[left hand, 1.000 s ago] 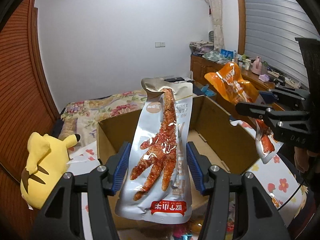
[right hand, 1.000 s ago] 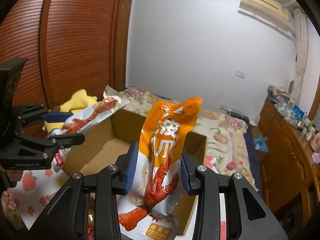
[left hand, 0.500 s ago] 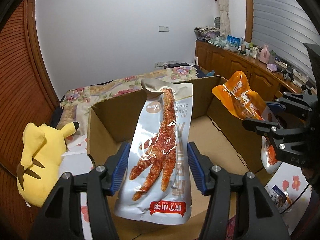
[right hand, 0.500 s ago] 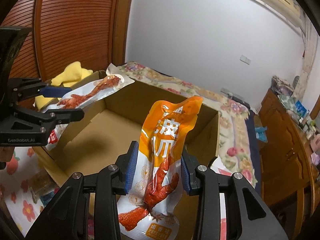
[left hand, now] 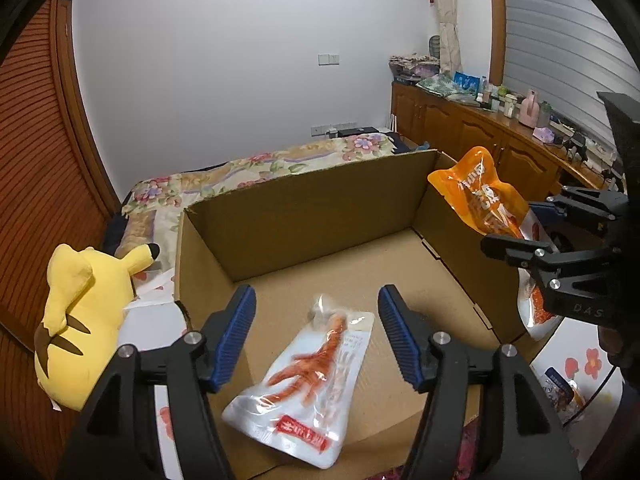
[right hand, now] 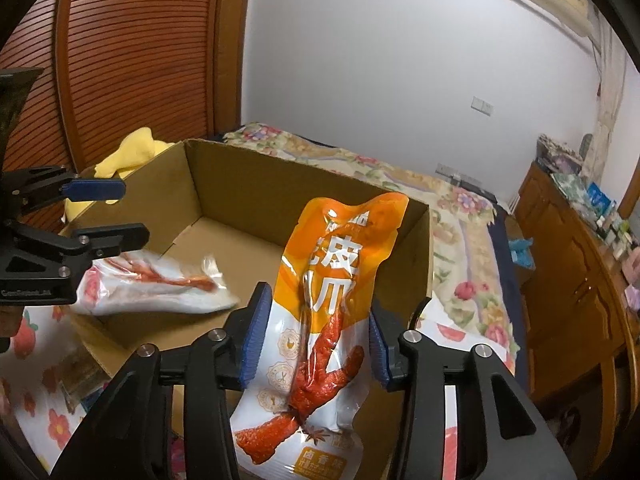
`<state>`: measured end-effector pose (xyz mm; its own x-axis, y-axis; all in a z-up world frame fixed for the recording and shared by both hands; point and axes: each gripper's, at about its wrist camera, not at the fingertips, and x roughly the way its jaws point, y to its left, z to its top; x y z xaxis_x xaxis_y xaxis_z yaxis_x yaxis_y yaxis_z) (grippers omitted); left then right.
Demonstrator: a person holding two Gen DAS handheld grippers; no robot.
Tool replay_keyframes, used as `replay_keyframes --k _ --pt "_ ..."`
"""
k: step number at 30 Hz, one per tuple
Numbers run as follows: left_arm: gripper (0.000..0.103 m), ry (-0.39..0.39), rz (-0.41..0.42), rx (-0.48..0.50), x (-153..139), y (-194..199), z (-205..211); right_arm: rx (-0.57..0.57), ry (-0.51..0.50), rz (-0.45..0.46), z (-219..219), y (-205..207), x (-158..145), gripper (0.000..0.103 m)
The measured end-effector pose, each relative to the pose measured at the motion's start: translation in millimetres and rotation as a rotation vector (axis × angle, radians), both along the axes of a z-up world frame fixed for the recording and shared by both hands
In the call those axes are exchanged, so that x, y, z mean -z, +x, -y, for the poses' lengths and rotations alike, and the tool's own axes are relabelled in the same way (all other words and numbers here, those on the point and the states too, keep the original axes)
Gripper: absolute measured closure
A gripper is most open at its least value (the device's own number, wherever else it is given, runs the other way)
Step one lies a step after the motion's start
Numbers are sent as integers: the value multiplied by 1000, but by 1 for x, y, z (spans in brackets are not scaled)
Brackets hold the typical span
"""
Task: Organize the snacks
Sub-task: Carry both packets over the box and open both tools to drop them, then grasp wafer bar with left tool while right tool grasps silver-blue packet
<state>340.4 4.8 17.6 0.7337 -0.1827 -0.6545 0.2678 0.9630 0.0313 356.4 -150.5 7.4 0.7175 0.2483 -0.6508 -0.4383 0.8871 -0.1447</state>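
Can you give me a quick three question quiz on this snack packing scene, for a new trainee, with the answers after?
1. True or false: the left gripper is open.
2. Which packet does the right gripper grip? A) the white packet B) the orange packet C) neither
3. Fill in: the yellow plush toy sits ______ the cardboard box.

Key
1. True; its jaws stand apart with the white packet below them, blurred, in the box.
2. B; the blue pads press its two sides.
3. Outside, on the left gripper's side.
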Motion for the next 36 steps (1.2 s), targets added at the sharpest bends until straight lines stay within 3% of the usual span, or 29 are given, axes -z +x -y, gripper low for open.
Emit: replay_keyframes --k 2,5,10,21,34,36 --pt "39 -8 4 3 -2 -3 -2 4 11 -2 2 0 -1 56" --pt "39 -15 14 10 -6 -12 -4 3 27 5 4 -4 -5 47" --pt "39 -31 38 29 -14 -36 -6 -4 42 20 6 -21 -17 47" --pt "39 -58 78 64 -18 -107 -14 -7 75 79 23 -107 -43 47" --pt "39 -32 19 71 38 -162 -14 62 121 0 59 -173 17 47" --pt "39 -35 6 65 47 -164 -17 63 139 -29 69 -180 28 40"
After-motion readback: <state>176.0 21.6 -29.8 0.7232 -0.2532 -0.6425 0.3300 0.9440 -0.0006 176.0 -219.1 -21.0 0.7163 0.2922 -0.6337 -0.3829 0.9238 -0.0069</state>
